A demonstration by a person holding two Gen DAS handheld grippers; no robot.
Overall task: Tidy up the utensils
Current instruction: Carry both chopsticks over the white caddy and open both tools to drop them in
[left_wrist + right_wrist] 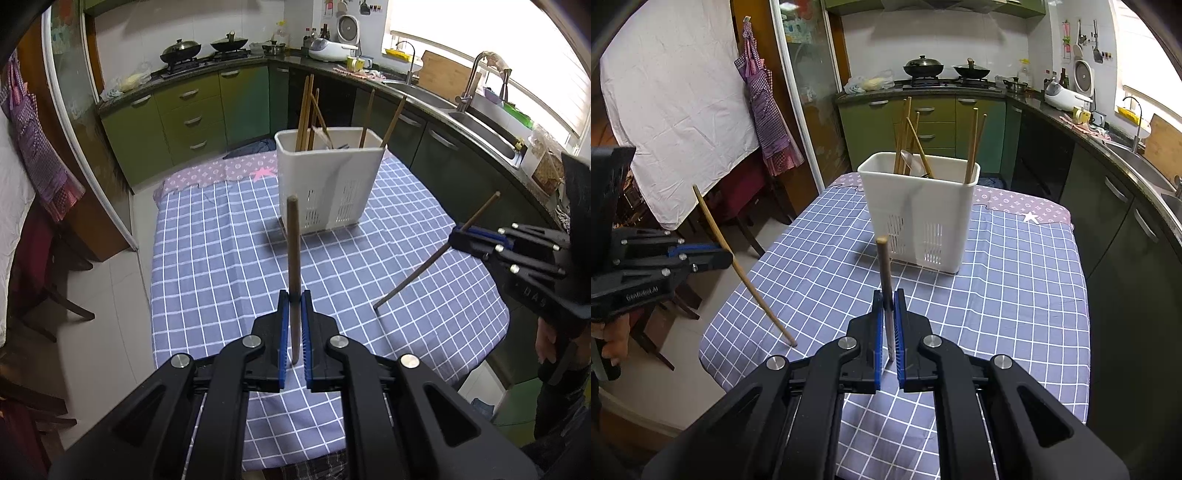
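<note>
A white utensil holder (330, 177) (919, 210) stands on the checked tablecloth and holds several wooden chopsticks and a spoon. My left gripper (294, 297) is shut on a wooden chopstick (293, 258), which stands upright above the cloth in front of the holder. It also shows at the left of the right wrist view (720, 254), where its chopstick (746, 273) slants down to the cloth. My right gripper (888, 295) is shut on another chopstick (885, 280), held upright. It shows at the right of the left wrist view (458, 236), its chopstick (436, 254) slanting.
The table (221, 258) has blue checked cloth over a pink patterned one (221, 171). Green kitchen cabinets (192, 110), a counter with woks and a sink (487, 129) curve behind it. Dark chairs (738, 206) stand to the left.
</note>
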